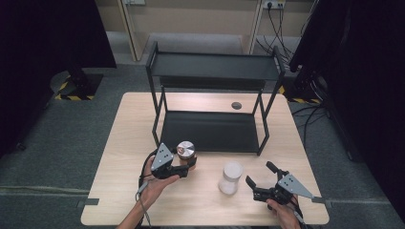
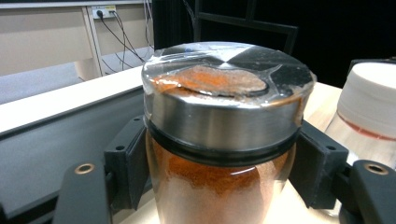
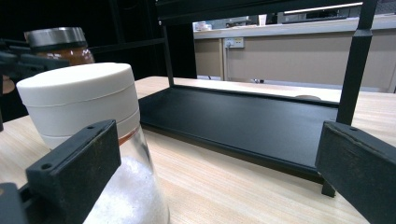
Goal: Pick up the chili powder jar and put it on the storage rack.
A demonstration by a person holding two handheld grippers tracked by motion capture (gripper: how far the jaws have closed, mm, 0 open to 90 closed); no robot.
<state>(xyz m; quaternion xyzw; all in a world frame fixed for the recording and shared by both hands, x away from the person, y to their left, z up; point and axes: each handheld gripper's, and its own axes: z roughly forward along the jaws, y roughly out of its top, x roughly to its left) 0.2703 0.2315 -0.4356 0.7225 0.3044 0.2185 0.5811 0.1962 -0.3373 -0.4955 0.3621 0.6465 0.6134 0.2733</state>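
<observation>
Low and left of centre in the high view, our left gripper [image 1: 191,164] clamps the steel-lidded spice jar [image 1: 186,150]; our right gripper [image 1: 260,177], lower right, gapes beside the white-lidded jar [image 1: 230,177]. Centred in the left gripper view, that spice jar [image 2: 224,140] sits pinched between the jaws. At left in the right gripper view, the white-lidded jar [image 3: 84,107] stands unclasped before the black shelf rack [image 3: 243,121].

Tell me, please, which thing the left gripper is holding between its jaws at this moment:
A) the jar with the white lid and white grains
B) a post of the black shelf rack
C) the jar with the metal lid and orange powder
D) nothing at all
C: in the left gripper view the jaw pads press on both sides of the metal-lidded jar of orange powder, and the high view shows the left gripper closed around it.
</observation>
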